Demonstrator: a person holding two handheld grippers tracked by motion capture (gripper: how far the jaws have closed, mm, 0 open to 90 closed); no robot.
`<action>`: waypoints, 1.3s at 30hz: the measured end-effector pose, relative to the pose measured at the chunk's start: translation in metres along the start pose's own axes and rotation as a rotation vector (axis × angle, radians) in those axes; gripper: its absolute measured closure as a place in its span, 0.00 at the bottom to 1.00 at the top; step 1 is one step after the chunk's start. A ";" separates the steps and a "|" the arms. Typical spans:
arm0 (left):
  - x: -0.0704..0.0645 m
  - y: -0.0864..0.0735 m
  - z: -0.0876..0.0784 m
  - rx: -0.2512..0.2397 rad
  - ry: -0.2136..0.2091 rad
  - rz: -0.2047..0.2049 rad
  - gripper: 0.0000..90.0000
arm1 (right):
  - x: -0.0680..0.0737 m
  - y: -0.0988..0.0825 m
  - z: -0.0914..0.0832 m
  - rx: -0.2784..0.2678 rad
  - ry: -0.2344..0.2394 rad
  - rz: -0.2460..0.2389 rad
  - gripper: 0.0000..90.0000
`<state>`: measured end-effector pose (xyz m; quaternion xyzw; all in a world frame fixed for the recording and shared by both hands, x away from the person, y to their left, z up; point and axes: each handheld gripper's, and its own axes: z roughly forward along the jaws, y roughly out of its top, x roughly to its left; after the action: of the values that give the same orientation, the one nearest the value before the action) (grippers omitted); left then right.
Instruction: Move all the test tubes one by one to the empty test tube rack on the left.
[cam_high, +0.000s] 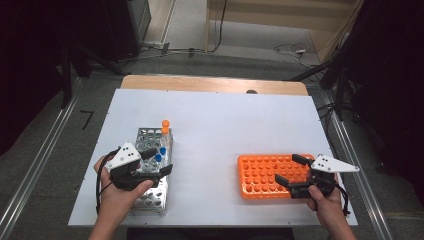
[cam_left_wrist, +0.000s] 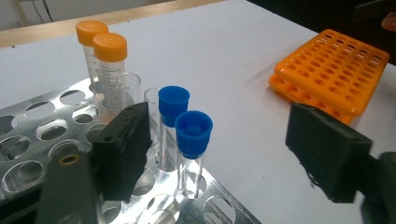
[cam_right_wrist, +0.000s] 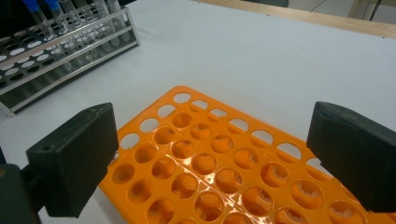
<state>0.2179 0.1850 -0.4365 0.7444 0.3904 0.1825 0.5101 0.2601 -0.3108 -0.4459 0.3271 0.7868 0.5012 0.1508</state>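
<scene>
Between metal rack (cam_high: 150, 172) and orange rack (cam_high: 267, 175), bare table (cam_high: 210, 130).

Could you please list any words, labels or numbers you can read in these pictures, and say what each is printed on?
None can be read.
Orange-capped tubes: printed scale marks and small figures, too blurred to read.
Blue-capped tubes, metal rack, orange rack: no lettering visible.
</scene>
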 end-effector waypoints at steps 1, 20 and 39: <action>0.000 0.000 -0.001 -0.005 0.000 0.002 0.19 | 0.000 0.000 0.000 -0.001 0.000 0.002 0.01; 0.016 -0.003 -0.027 -0.160 0.058 -0.027 0.01 | -0.007 -0.001 -0.005 -0.014 -0.017 0.013 0.01; 0.050 -0.027 -0.049 -0.228 0.139 -0.087 0.00 | -0.031 -0.008 -0.013 -0.037 -0.057 0.035 0.01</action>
<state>0.2058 0.2589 -0.4466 0.6496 0.4334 0.2547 0.5704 0.2727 -0.3427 -0.4502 0.3520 0.7669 0.5088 0.1704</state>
